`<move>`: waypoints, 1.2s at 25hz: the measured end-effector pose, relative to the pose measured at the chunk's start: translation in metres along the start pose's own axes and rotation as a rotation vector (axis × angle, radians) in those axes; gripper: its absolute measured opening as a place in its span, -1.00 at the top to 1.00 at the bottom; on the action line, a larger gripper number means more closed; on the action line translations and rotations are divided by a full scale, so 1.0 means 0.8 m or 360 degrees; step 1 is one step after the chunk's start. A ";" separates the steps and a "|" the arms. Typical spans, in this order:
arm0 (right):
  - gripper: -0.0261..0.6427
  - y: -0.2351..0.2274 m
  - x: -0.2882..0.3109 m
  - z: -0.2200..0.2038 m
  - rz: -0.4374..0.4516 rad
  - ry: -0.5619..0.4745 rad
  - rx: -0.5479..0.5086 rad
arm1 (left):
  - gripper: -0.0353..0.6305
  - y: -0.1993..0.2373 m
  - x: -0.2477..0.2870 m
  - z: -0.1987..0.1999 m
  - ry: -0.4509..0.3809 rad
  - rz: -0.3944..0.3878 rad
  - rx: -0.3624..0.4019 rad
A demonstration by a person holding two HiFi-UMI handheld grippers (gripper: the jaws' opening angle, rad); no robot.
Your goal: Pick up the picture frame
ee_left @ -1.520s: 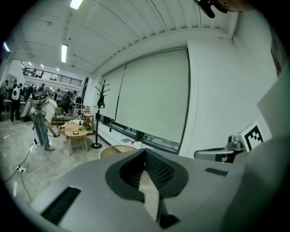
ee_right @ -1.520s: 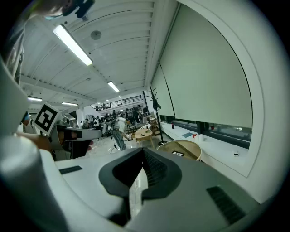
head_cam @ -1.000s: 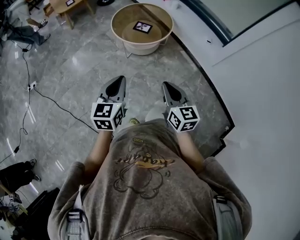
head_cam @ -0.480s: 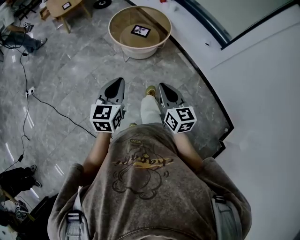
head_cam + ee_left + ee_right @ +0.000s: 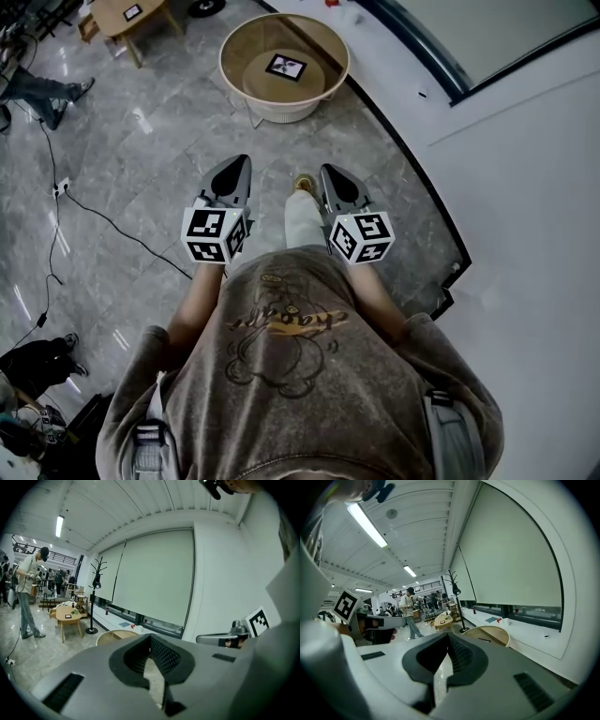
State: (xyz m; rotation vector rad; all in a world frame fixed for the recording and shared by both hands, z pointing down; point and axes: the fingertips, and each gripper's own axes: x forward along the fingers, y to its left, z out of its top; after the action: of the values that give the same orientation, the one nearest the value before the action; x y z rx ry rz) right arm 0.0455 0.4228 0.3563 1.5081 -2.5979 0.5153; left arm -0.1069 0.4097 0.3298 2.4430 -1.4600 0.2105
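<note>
Shoe (image 5: 302,182) has come forward; jaws stay shut.

— Nearest item?
— One left gripper (image 5: 150,638), grey, jaws closed together, nothing between them.
— Beyond it?
— One round table (image 5: 116,636), pale wood, partly hidden behind the gripper. Far left: one low wooden table (image 5: 68,616), one black coat stand (image 5: 95,596) just right of it, one standing person (image 5: 29,592).
— Far wall?
— One drawn blind (image 5: 152,576).

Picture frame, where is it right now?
The picture frame is at the top middle of the head view, lying flat inside the round table, just left of the curved white ledge.
</note>
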 end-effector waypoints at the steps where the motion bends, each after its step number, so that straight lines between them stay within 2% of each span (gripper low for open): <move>1: 0.87 -0.003 0.006 0.001 0.0007 0.0000 -0.0001 | 0.84 0.003 0.006 0.001 0.0002 0.0001 0.0001; 20: 0.87 -0.075 0.125 0.066 0.0025 0.0028 0.0048 | 0.84 0.054 0.132 0.057 0.0063 -0.0010 -0.0016; 30: 0.87 -0.140 0.186 0.104 0.0084 0.0057 0.0055 | 0.84 0.068 0.219 0.092 0.0073 0.0050 -0.0077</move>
State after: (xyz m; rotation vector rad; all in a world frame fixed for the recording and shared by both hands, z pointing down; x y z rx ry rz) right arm 0.0733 0.2212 0.3420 1.4296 -2.6210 0.5896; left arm -0.0726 0.2154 0.3163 2.3629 -1.4672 0.2337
